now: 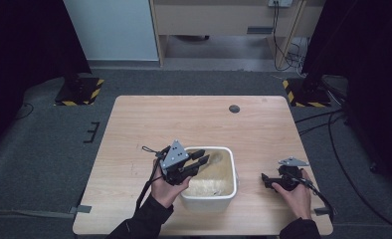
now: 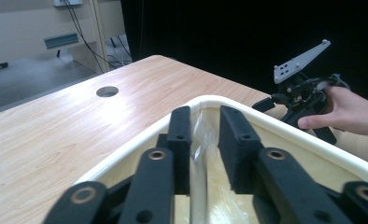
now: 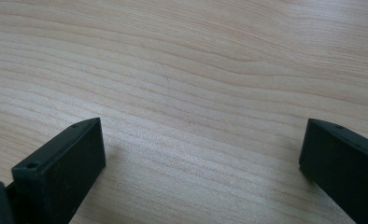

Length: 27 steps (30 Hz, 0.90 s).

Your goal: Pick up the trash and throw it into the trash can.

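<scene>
L tongs (image 2: 205,140) hung over the tub's (image 1: 231,164) left rim, near-centre counter (image 1: 149,119), loosely straddling a clear film (image 2: 201,135) w/o pinching, R tongs (image 3: 201,154) wide open, empty; film could slip, or rim snag.

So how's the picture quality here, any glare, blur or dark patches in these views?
High view: dim, black at both sides, the table evenly lit. Left gripper view: a bright glare patch on the wood, the near jaw links soft, the clear bag in the white bin glinting. Right gripper view: sharp wood grain, a soft shadow beside the left jaw.
</scene>
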### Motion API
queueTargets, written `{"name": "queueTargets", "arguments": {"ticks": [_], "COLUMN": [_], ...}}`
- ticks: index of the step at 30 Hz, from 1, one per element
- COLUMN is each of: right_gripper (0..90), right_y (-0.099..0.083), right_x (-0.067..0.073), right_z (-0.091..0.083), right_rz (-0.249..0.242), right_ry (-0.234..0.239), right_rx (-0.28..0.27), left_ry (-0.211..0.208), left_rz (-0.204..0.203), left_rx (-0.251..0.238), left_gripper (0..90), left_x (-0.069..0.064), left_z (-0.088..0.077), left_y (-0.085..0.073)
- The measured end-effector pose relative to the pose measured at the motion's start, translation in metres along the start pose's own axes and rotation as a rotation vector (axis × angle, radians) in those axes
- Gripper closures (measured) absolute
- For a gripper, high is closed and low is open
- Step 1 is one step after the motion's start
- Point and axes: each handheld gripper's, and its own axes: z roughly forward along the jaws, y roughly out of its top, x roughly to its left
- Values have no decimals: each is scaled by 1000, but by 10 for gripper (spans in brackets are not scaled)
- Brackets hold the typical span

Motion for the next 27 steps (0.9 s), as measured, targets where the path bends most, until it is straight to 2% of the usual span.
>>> {"name": "queueTargets", "arguments": {"ticks": [3, 6, 7, 9, 11, 13, 14, 15, 16, 21, 23, 24, 27], "right_gripper": [5, 5, 5, 5, 5, 5, 5, 5, 5, 5, 5, 5, 5], "right_y": [0, 0, 0, 0, 0, 0, 0, 0, 0, 0, 0, 0, 0], "right_x": [0, 0, 0, 0, 0, 0, 0, 0, 0, 0, 0, 0, 0], "right_z": [0, 0, 0, 0, 0, 0, 0, 0, 0, 0, 0, 0, 0], "right_rz": [0, 1, 1, 1, 0, 0, 0, 0, 0, 0, 0, 0, 0], "right_ry": [0, 0, 0, -1, 0, 0, -1, 0, 0, 0, 0, 0, 0], "right_rx": [0, 0, 0, 0, 0, 0, 0, 0, 0, 0, 0, 0, 0], "left_ry": [2, 40, 40, 66, 110, 126, 158, 158, 189, 264, 292, 318, 339], "left_rz": [-7, -19, -19, -23, -28, -32, -37, -37, -43, -54, -58, -65, -72], "left_rx": [-5, -29, -29, -35, -41, -39, -39, -39, -39, -22, -6, 15, 36], "left_gripper": [678, 606, 594, 570, 517, 495, 478, 459, 441, 377, 349, 319, 281], "left_x": [1, 8, 8, 13, 22, 26, 33, 33, 39, 55, 61, 67, 73], "left_z": [-6, -18, -18, -26, -35, -39, -44, -44, -49, -57, -59, -61, -63], "left_y": [0, 0, 0, -1, -7, -10, -14, -14, -18, -30, -37, -45, -53]}}
